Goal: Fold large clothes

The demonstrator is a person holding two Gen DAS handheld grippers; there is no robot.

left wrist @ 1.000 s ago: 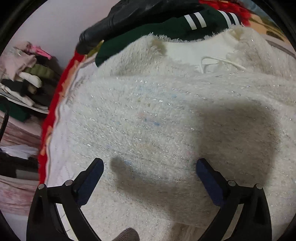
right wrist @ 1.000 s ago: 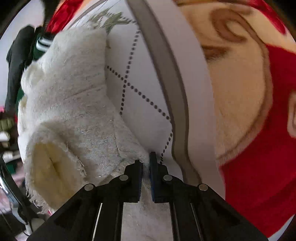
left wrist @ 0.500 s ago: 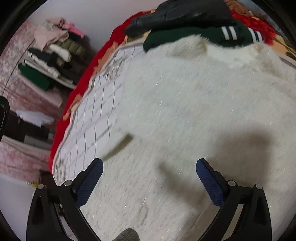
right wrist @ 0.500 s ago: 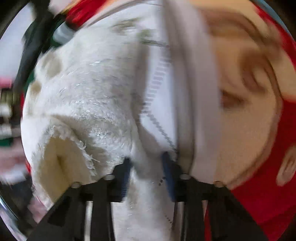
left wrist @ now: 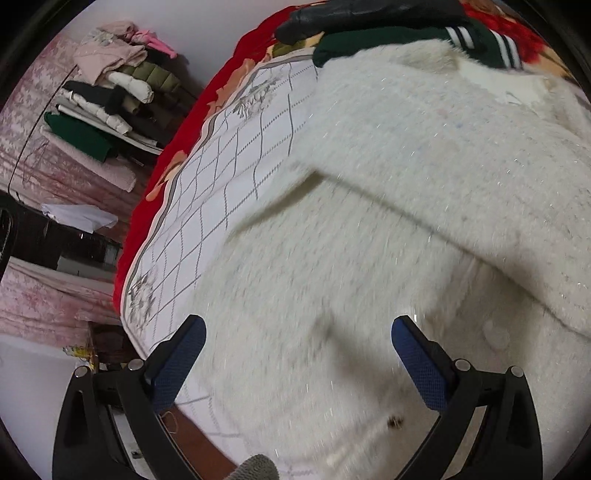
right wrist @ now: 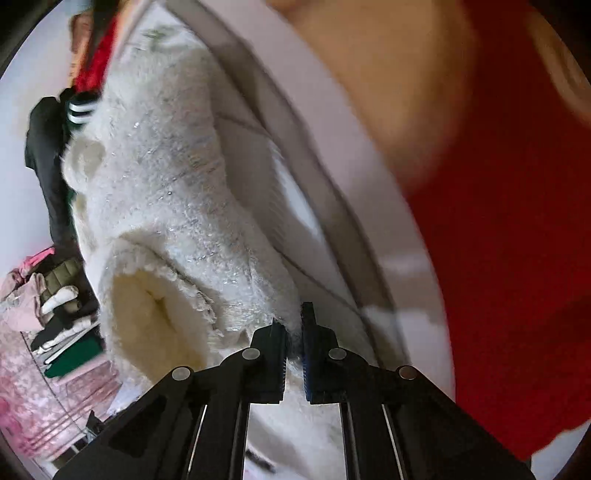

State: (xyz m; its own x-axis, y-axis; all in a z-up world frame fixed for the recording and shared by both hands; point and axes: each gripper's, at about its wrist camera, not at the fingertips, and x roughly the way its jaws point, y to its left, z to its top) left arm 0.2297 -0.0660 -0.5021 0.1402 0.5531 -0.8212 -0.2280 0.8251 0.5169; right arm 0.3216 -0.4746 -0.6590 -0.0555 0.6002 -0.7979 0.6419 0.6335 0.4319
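Observation:
A fluffy white sweater (left wrist: 424,177) lies on the quilted white bed cover (left wrist: 229,158), one part folded over the rest. My left gripper (left wrist: 295,350) is open and empty, just above the sweater's near part. In the right wrist view my right gripper (right wrist: 293,332) is shut on a fold of the white sweater (right wrist: 177,206), next to its open cuff (right wrist: 147,310), and holds it above the bed cover (right wrist: 332,192).
A dark green garment with white stripes (left wrist: 406,40) and a black jacket (left wrist: 369,14) lie at the far end of the bed. A red blanket (right wrist: 509,258) lies under the cover. A pile of folded clothes (left wrist: 110,92) sits on a shelf to the left.
The left gripper has drawn back toward the near left edge of the bed, still open. The right gripper loosened briefly, then shut again on the sweater and lifted it.

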